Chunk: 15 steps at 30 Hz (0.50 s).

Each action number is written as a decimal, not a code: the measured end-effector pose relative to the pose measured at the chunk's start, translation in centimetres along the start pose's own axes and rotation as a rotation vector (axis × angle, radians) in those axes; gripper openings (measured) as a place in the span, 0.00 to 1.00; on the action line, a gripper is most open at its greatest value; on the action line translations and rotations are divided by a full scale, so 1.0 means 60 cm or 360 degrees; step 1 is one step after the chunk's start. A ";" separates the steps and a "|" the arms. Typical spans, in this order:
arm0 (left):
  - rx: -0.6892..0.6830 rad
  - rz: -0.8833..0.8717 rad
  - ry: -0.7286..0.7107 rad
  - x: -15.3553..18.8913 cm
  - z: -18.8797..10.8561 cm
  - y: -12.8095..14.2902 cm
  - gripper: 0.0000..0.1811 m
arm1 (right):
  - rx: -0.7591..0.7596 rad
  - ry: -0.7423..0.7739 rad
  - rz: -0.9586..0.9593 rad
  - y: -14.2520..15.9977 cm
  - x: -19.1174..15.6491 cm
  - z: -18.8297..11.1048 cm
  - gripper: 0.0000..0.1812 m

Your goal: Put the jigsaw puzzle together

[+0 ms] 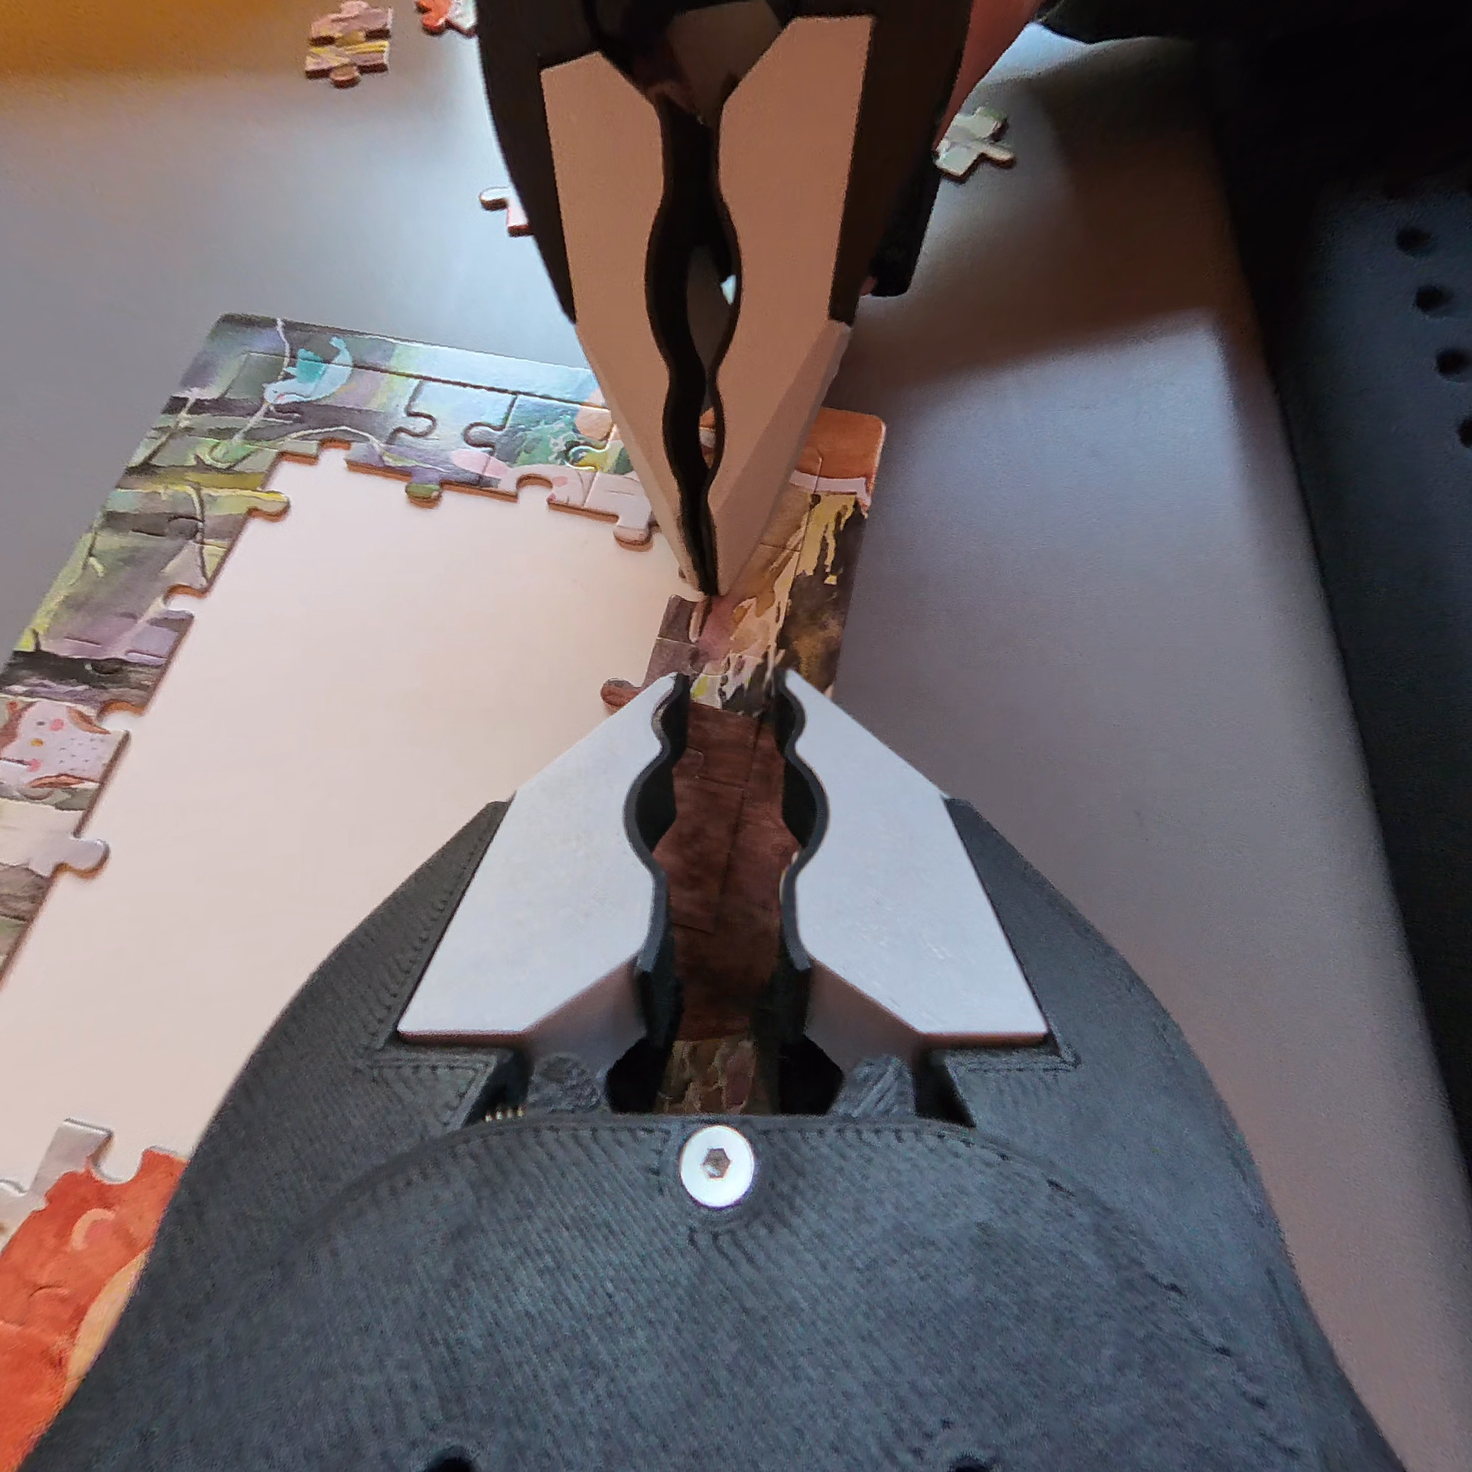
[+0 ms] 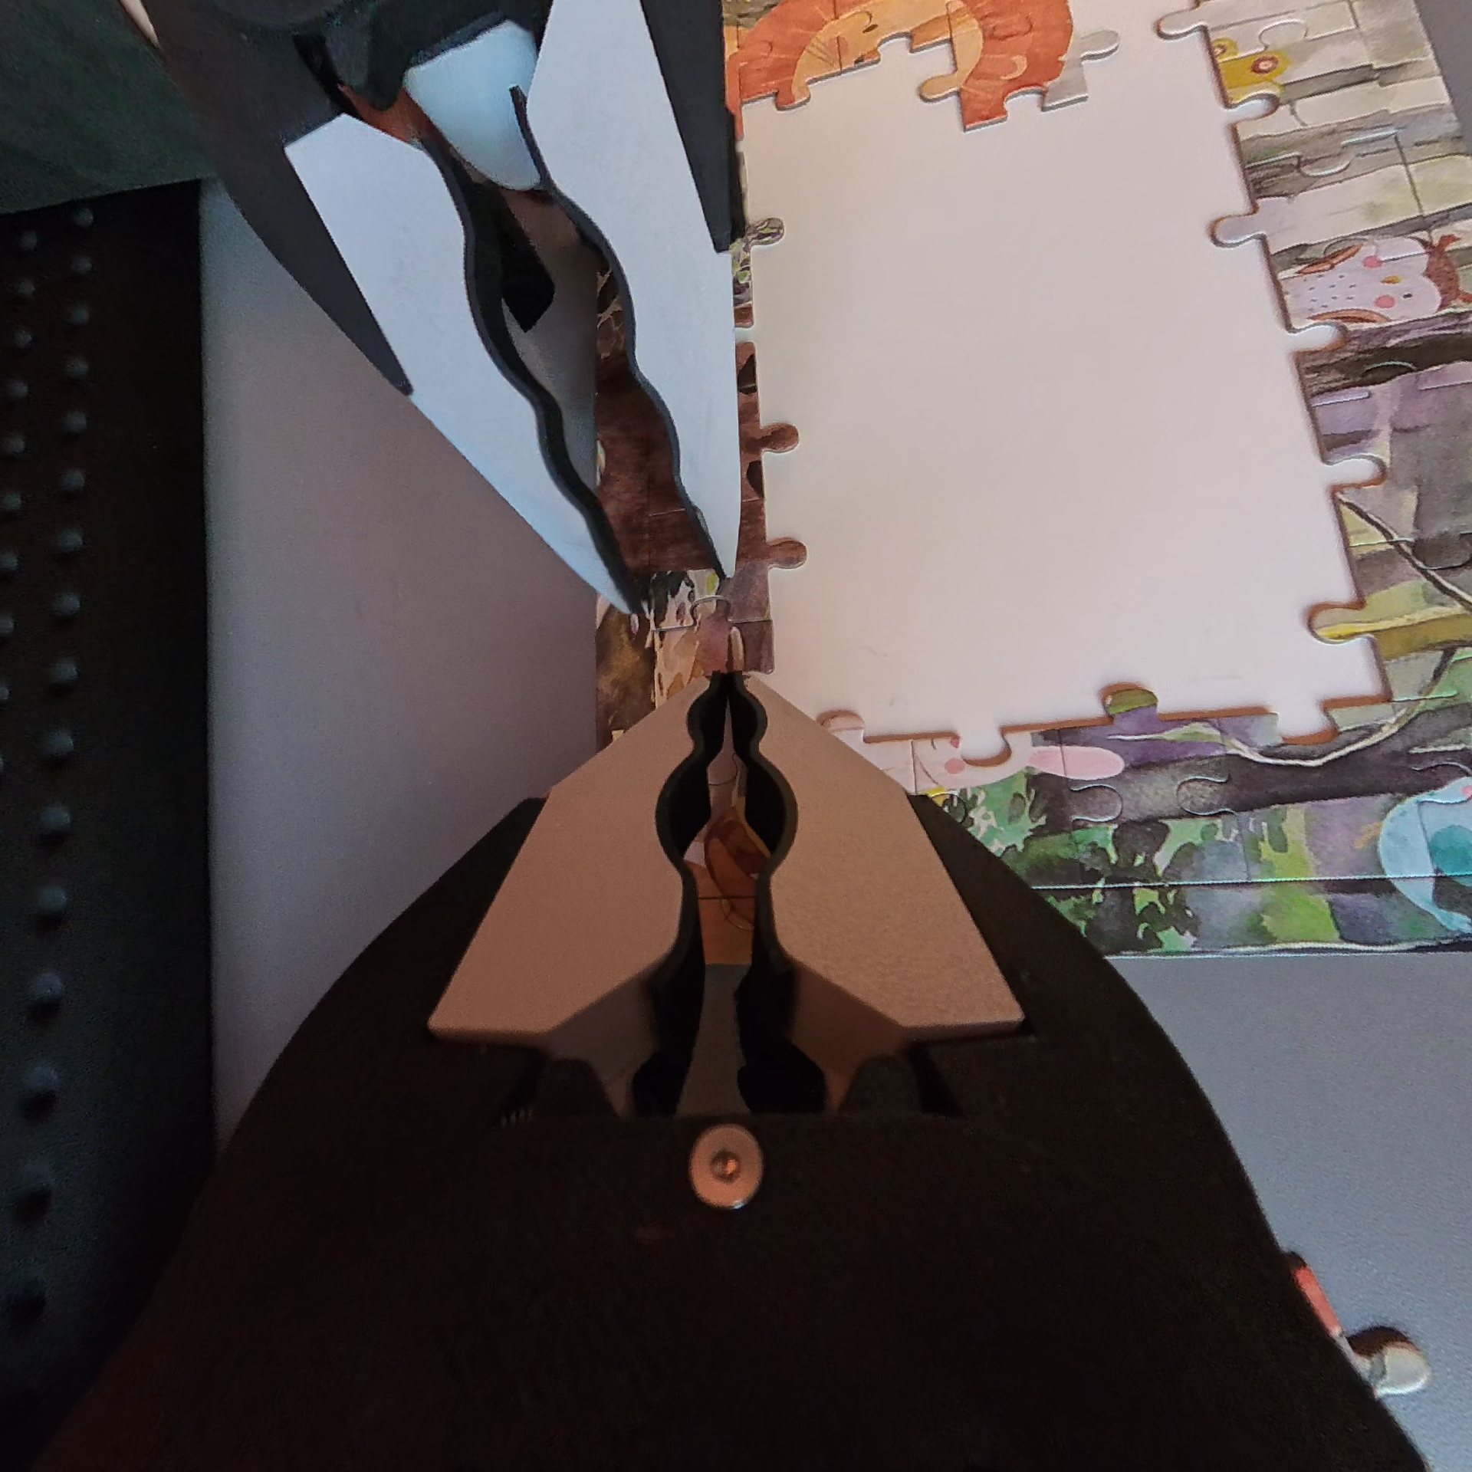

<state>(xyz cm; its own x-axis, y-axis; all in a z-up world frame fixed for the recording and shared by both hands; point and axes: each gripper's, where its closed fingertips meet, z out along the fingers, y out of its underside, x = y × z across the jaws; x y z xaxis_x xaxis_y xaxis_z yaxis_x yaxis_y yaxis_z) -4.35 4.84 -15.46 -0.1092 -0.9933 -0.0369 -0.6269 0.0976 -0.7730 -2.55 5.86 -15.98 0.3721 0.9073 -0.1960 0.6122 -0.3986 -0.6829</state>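
We have both tools over the puzzle's narrow side strip near the bench edge. The left tool (image 1: 729,685) has its jaws slightly apart, straddling the brown pieces, holding nothing. The right tool (image 2: 726,677) has its tips drawn together, pressing on one small piece (image 2: 729,629) in the jigsaw puzzle (image 2: 1195,836) border. We judge these pieces light, thin, stiff card, easily shifted; we should press flat on their faces or pinch loose ones, like the spare piece (image 1: 348,44), by the edges.
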 end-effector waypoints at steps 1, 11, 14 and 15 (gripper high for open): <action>0.0001 0.0008 -0.0025 -0.002 0.000 0.000 0.09 | 0.0000 -0.0002 0.0004 0.000 0.000 0.000 0.00; -0.0071 -0.0138 -0.0025 -0.005 -0.003 0.005 0.06 | 0.0035 -0.0030 0.0032 0.002 0.001 0.001 0.01; -0.0070 -0.0175 -0.0029 -0.010 -0.007 0.009 0.00 | 0.0027 -0.0022 0.0032 0.002 0.001 0.001 0.00; -0.0065 -0.0179 -0.0023 -0.009 -0.007 0.009 0.00 | 0.0022 -0.0016 0.0031 0.001 0.001 0.001 0.00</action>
<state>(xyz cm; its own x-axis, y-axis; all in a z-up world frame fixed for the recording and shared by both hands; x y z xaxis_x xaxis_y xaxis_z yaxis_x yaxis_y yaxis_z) -4.94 5.47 -15.60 -0.0257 -0.9989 0.0393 -0.6655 -0.0122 -0.7463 -2.50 5.89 -16.08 0.3769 0.9006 -0.2166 0.5949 -0.4145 -0.6886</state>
